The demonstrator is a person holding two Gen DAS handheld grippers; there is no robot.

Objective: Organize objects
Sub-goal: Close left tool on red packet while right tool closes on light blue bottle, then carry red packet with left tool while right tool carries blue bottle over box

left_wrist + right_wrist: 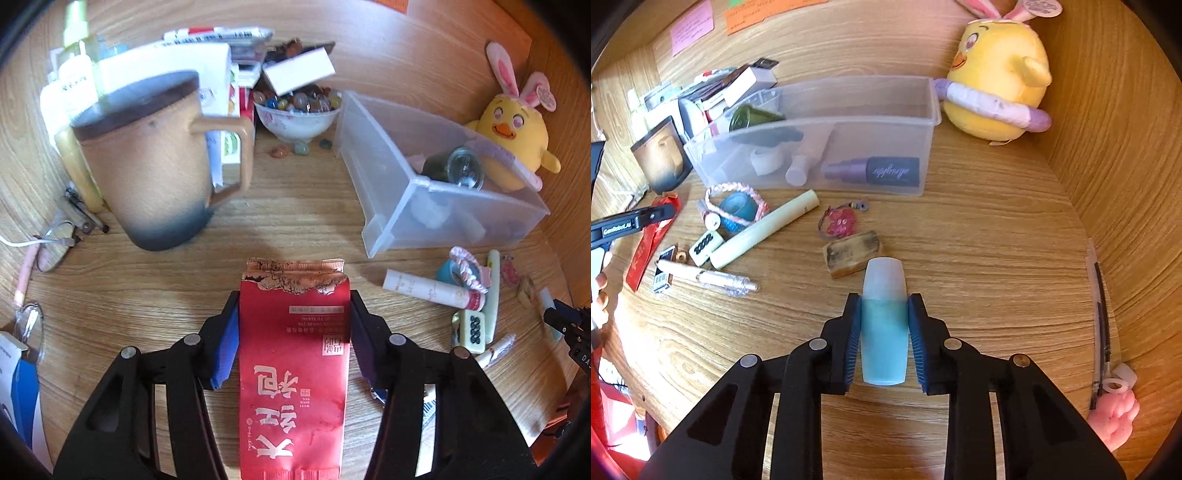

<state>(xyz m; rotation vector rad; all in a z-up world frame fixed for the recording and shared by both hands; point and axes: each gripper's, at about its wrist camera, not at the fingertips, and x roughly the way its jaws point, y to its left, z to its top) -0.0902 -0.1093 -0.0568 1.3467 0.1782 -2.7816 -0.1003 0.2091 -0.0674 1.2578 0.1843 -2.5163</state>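
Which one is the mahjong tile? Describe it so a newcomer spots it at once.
Start at the clear bin on the desk. In the clutter in front of its left end, the mahjong tile lies against the left end of a long cream tube. It is the only small pale block with dark circles on its face.

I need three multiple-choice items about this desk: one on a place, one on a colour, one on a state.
1. Where is the yellow chick plush?
A. inside the clear bin
B. beside the clear bin, outside it
C. on the mug

2. What colour is the packet between the left gripper jaws?
A. red
B. green
C. white

3. How is the right gripper?
A. empty
B. holding a pen
C. closed on the blue bottle

Answers: B, it sits against the bin's end wall; A, red with pale lettering; C, both pads press its sides.
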